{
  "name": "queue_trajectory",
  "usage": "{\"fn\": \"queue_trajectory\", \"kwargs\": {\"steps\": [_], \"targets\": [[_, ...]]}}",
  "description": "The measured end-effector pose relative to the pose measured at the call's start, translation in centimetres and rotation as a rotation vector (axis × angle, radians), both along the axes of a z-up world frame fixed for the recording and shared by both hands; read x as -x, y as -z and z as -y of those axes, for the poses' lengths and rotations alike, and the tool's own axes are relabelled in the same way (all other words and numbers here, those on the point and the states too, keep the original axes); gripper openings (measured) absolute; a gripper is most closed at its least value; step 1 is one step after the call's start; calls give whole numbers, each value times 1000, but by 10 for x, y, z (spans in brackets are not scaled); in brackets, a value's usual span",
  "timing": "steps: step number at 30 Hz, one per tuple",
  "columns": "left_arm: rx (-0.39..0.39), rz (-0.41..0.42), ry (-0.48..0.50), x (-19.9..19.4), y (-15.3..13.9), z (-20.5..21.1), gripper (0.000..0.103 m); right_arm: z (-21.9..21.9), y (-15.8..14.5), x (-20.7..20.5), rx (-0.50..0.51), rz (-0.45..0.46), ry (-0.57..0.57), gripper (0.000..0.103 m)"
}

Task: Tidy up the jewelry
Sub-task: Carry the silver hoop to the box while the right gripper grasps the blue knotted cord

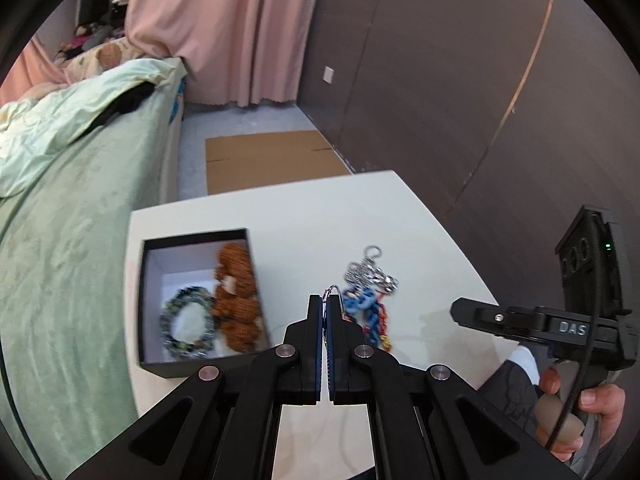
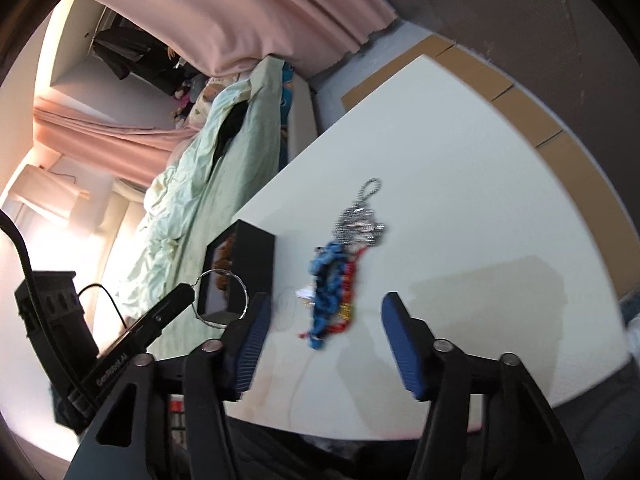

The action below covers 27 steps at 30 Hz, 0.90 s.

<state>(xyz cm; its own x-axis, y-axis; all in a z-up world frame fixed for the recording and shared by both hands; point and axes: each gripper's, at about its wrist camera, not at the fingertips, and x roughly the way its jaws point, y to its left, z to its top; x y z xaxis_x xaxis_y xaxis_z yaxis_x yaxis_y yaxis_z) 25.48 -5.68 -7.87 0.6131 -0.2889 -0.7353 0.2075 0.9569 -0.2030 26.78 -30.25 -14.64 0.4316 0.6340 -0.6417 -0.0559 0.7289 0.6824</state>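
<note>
My left gripper [image 1: 325,300] is shut on a thin silver hoop [image 1: 334,289] and holds it above the white table [image 1: 280,208], just right of the black box [image 1: 192,238]. The right wrist view shows the same hoop [image 2: 245,294] hanging from the left gripper [image 2: 188,290]. In the box lie an orange knitted piece [image 1: 236,300] and a green beaded bracelet [image 1: 188,322]. A silver chain [image 2: 360,220], a blue chain [image 2: 326,280] and a red one [image 2: 352,276] lie heaped on the table. My right gripper [image 2: 326,300] stands open near that heap, nothing between its pads.
A bed with a pale green cover [image 1: 60,220] runs along the table's left side. Flat cardboard [image 1: 264,160] lies on the floor beyond the table, by a brown wall and pink curtain [image 1: 224,32]. A person's hand [image 1: 580,412] grips the right gripper's handle.
</note>
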Motion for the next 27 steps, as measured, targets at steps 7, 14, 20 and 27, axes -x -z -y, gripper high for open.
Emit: {"fn": "queue_trajectory", "kwargs": {"steps": [7,14,20,27], "targets": [[9,20,-56,-9,-5,-34,1,-36,11,-25,-12,-54,-11,51],[19,21,-90,-13,-5,-60,1,-58,32,-44,8,-114,9,39],[25,21,-106,-13,-7,-78,1,-63,45,-54,36,-156,51,38],[35,17,-101,-15,-5,-82,1,-59,42,-48,45,-125,69,13]]}}
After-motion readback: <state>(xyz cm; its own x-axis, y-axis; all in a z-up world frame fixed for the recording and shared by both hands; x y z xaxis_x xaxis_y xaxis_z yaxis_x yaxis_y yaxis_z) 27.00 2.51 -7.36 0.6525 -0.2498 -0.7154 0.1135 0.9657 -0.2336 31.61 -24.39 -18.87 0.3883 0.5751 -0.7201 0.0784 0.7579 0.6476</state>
